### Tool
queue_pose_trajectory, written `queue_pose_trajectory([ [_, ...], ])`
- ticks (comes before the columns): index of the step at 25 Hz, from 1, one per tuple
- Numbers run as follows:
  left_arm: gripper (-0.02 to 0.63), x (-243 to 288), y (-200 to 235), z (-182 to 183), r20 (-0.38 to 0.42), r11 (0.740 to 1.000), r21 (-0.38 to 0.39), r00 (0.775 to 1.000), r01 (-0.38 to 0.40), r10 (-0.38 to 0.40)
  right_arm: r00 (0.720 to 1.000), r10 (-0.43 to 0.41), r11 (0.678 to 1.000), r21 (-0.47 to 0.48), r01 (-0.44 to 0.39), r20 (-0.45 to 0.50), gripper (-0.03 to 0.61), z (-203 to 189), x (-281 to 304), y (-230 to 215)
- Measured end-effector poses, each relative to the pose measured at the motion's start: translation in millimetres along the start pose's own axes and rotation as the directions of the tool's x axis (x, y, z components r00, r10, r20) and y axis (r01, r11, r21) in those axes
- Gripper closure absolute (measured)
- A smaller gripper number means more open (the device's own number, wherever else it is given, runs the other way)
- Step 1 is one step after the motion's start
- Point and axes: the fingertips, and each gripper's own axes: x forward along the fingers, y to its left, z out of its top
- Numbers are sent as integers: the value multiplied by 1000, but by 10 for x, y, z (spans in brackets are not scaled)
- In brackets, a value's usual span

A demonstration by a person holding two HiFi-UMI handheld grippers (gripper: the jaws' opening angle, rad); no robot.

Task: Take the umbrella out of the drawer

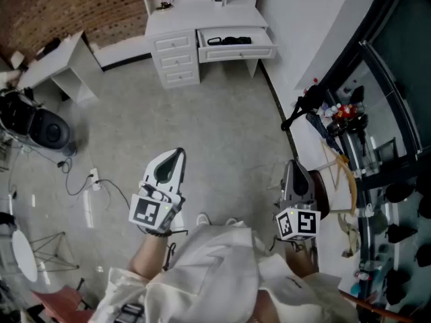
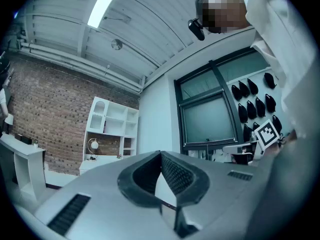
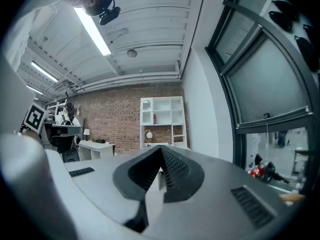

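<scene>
Both pairs of jaws are pressed together at the tips with nothing between them, so the left gripper and the right gripper are each empty. In the head view they are held side by side and apart, just ahead of the person's pale sleeves, above the grey floor. Well ahead of them, near the brick wall, stands a white desk with its drawer pulled open. The black umbrella lies inside that drawer, far from either gripper.
</scene>
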Motion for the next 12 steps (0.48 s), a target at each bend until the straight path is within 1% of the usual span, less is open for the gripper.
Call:
queue_pose_trajectory([
  [7,589,-14,64,-14,4,1000,-5,1000,8,-8,1000,-9,1000,3,9,2,561,-9,35,42],
  [12,589,-32,184,-28,-4,1000,-18,1000,16,-16,1000,-2,1000,17,2,18,561,28,97,162],
])
